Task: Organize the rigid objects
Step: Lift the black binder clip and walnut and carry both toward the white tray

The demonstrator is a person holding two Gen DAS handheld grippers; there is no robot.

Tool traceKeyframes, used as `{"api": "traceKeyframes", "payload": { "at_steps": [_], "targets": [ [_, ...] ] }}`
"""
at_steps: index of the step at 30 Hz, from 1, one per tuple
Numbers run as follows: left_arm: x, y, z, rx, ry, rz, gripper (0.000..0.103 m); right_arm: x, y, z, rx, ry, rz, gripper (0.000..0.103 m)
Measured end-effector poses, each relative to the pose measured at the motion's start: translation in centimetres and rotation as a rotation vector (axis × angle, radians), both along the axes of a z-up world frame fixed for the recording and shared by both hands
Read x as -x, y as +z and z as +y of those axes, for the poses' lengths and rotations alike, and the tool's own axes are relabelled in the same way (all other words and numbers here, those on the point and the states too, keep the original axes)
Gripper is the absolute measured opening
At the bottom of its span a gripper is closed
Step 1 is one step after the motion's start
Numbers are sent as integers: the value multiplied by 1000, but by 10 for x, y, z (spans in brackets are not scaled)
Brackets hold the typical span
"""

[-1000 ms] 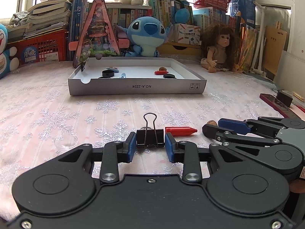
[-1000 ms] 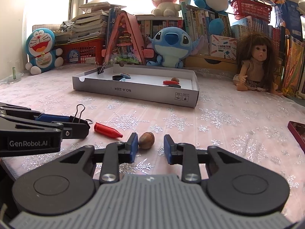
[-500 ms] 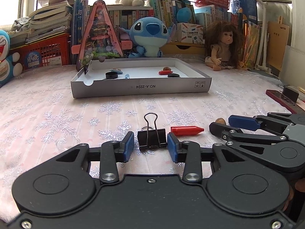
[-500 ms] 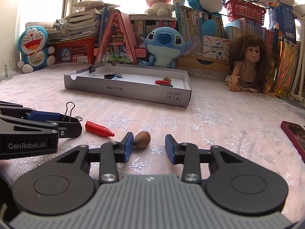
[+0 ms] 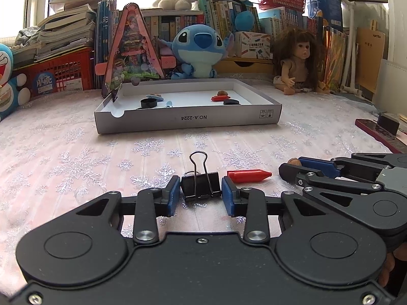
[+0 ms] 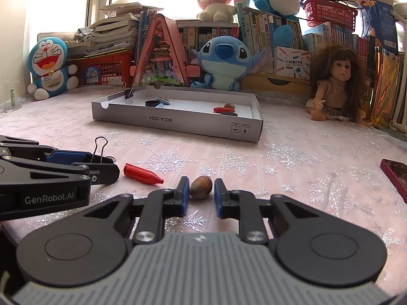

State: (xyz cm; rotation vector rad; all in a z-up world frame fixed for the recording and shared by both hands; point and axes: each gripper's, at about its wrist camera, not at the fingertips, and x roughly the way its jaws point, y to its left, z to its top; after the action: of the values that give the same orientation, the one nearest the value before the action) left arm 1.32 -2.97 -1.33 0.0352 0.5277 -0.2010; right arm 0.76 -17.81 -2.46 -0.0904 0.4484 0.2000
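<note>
A black binder clip (image 5: 201, 190) stands on the snowflake cloth between the blue pads of my left gripper (image 5: 200, 181), whose jaws are closing onto its sides. Right of it lies a red crayon (image 5: 248, 176). A brown nut (image 6: 201, 190) rests on the cloth between the pads of my right gripper (image 6: 202, 185), which is closing on it, the left pad touching. Each gripper shows side-on in the other's view: the right gripper (image 5: 290, 171) and the left gripper (image 6: 106, 169). The white cardboard tray (image 5: 188, 120) stands farther back.
The tray holds black caps (image 5: 148, 103), a red crayon (image 5: 220, 98) and a nut (image 5: 222, 93), with a binder clip (image 6: 130, 92) on its left corner. A dark red flat case (image 6: 394, 175) lies right. A doll (image 6: 335, 86), plush toys and books line the back.
The right jaws spread wider around the nut, then came in tight on it. The left jaws eased off the binder clip slightly and came back in. Neither hand shifted.
</note>
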Motion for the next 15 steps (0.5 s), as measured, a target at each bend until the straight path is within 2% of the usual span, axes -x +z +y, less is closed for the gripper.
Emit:
{"api": "traceKeyframes", "payload": {
  "at_steps": [15],
  "targets": [
    [-6,32,19,54,52,-15,33,-2,21,-16,-33,-28,-33,23]
  ]
}}
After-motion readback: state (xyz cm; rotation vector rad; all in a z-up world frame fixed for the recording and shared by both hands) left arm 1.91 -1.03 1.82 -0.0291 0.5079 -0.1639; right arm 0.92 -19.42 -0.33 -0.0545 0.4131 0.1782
